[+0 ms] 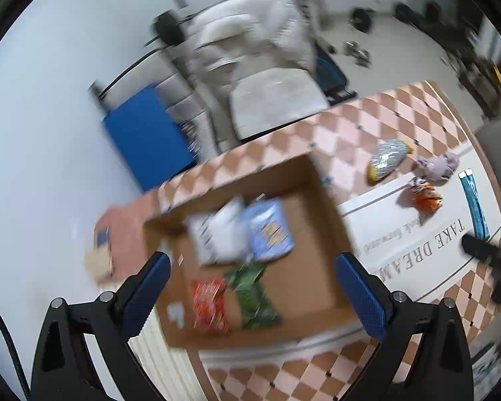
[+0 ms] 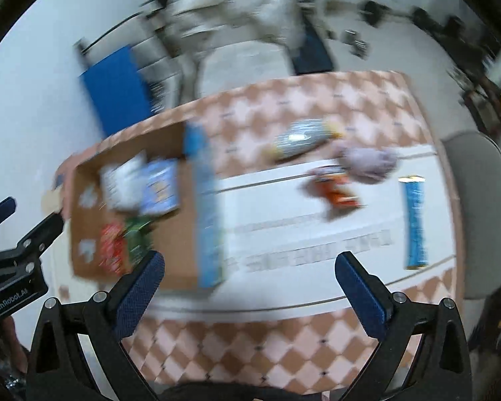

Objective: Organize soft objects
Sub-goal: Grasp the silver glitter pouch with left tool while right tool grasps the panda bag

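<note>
A shallow cardboard box (image 1: 320,200) (image 2: 180,254) lies on the checkered table and holds several snack packets: white (image 1: 217,234), blue (image 1: 270,230), red (image 1: 208,304) and green (image 1: 254,294). Outside it lie a silver-yellow packet (image 1: 387,158) (image 2: 300,138), a crumpled lilac cloth (image 1: 437,167) (image 2: 367,162), an orange packet (image 1: 424,197) (image 2: 337,190) and a long blue packet (image 1: 474,207) (image 2: 415,220). My left gripper (image 1: 254,287) is open and empty above the box. My right gripper (image 2: 250,284) is open and empty above the white mat. Both views are blurred.
A white mat with lettering (image 1: 417,244) (image 2: 284,200) covers the table's right part. Behind the table stand a white-draped chair (image 1: 270,97), a blue panel (image 1: 147,137) and weights on the floor (image 1: 360,16). A grey chair (image 2: 481,200) is at the right.
</note>
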A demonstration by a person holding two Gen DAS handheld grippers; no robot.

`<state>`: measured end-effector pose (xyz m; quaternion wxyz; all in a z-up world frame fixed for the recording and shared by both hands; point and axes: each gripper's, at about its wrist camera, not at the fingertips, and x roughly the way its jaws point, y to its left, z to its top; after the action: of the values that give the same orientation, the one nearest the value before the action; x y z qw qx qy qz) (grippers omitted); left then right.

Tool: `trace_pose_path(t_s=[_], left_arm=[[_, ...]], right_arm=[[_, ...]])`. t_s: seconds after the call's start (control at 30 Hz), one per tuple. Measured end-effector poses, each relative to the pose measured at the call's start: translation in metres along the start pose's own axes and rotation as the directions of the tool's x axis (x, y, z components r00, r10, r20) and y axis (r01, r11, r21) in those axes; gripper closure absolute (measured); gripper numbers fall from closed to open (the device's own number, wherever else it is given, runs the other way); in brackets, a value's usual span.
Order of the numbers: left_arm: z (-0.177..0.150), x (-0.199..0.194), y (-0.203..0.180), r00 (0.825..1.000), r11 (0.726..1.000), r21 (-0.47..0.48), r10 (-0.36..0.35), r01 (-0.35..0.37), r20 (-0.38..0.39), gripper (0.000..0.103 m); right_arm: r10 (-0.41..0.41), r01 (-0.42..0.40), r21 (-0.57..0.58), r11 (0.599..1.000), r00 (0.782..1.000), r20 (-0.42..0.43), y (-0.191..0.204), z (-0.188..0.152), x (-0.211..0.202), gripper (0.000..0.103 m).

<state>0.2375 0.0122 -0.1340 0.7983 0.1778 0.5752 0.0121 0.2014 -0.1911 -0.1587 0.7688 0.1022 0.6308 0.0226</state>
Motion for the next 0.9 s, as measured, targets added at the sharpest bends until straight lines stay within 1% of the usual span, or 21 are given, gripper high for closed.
trace_pose_path(t_s=[0.07,0.13,0.17,0.2,0.23,0.27,0.3,0.33,0.37,0.4,0.47,0.5,0.53,0.6,0.63,0.7,0.73,0.77,0.8,0.83,0.9], left_arm=[[0.030,0.016,-0.031,1.000,0.996,0.084,-0.016,0.016,-0.007,0.002],[0.055,0.033,-0.064,1.000,0.983,0.180,-0.020,0.022,-0.016,0.002],[0.067,0.043,-0.080,0.999,0.972,0.228,-0.045,0.048,-0.020,0.002],[0.077,0.053,-0.094,0.998,0.963,0.262,-0.051,0.059,-0.038,0.004],[0.086,0.063,-0.106,0.998,0.955,0.292,-0.039,0.053,-0.054,0.011],[0.094,0.074,-0.119,0.997,0.944,0.325,-0.031,0.051,-0.066,0.015],[0.101,0.083,-0.130,0.996,0.934,0.351,-0.036,0.064,-0.087,0.019],[0.107,0.095,-0.140,0.992,0.926,0.368,-0.039,0.081,-0.119,0.022],[0.110,0.104,-0.146,0.990,0.924,0.373,-0.038,0.087,-0.136,0.025],[0.114,0.115,-0.153,0.985,0.920,0.378,-0.042,0.103,-0.165,0.028],[0.119,0.133,-0.161,0.976,0.918,0.374,-0.054,0.132,-0.212,0.028],[0.120,0.141,-0.163,0.972,0.919,0.369,-0.057,0.140,-0.228,0.028],[0.122,0.150,-0.166,0.968,0.917,0.368,-0.062,0.152,-0.245,0.028],[0.122,0.161,-0.166,0.962,0.916,0.366,-0.064,0.163,-0.267,0.028],[0.123,0.167,-0.167,0.958,0.915,0.366,-0.063,0.167,-0.279,0.028],[0.125,0.177,-0.168,0.953,0.915,0.364,-0.064,0.175,-0.296,0.028],[0.127,0.181,-0.168,0.951,0.915,0.362,-0.064,0.177,-0.304,0.028],[0.128,0.184,-0.169,0.948,0.914,0.362,-0.067,0.183,-0.310,0.028],[0.130,0.187,-0.170,0.946,0.913,0.362,-0.071,0.189,-0.315,0.028],[0.132,0.189,-0.172,0.945,0.912,0.362,-0.075,0.194,-0.318,0.028],[0.136,0.192,-0.177,0.943,0.906,0.366,-0.093,0.213,-0.320,0.028]], right_arm=[[-0.008,0.009,0.082,0.997,1.000,-0.019,-0.042,0.018,0.009,0.000],[0.018,-0.012,0.145,0.989,0.999,-0.042,-0.079,0.034,0.024,0.000],[0.033,-0.021,0.164,0.986,0.997,-0.070,-0.097,0.044,0.036,0.000],[0.046,-0.031,0.171,0.985,0.995,-0.084,-0.105,0.050,0.044,0.002],[0.062,-0.042,0.182,0.982,0.992,-0.109,-0.116,0.057,0.057,0.003],[0.075,-0.049,0.193,0.980,0.989,-0.131,-0.124,0.061,0.067,0.007],[0.089,-0.058,0.198,0.978,0.984,-0.153,-0.130,0.067,0.078,0.012],[0.099,-0.064,0.195,0.979,0.979,-0.178,-0.133,0.072,0.091,0.016],[0.101,-0.062,0.187,0.980,0.974,-0.203,-0.136,0.076,0.105,0.023],[0.106,-0.066,0.172,0.983,0.968,-0.230,-0.136,0.079,0.118,0.024],[0.137,-0.101,0.145,0.984,0.953,-0.268,-0.136,0.083,0.142,0.024],[0.143,-0.113,0.116,0.987,0.944,-0.297,-0.133,0.087,0.158,0.024],[0.145,-0.120,0.099,0.988,0.940,-0.310,-0.132,0.088,0.167,0.024],[0.149,-0.137,0.061,0.989,0.926,-0.347,-0.127,0.091,0.186,0.024],[0.155,-0.151,0.041,0.988,0.915,-0.372,-0.125,0.091,0.197,0.024],[0.179,-0.179,0.038,0.983,0.896,-0.407,-0.123,0.090,0.212,0.025],[0.191,-0.192,0.040,0.981,0.890,-0.415,-0.123,0.088,0.219,0.031],[0.186,-0.186,0.040,0.982,0.888,-0.421,-0.125,0.087,0.225,0.050],[0.192,-0.188,0.051,0.981,0.888,-0.418,-0.126,0.086,0.228,0.056],[0.217,-0.201,0.082,0.976,0.890,-0.402,-0.130,0.085,0.226,0.059],[0.227,-0.201,0.108,0.974,0.896,-0.383,-0.135,0.083,0.220,0.068]])
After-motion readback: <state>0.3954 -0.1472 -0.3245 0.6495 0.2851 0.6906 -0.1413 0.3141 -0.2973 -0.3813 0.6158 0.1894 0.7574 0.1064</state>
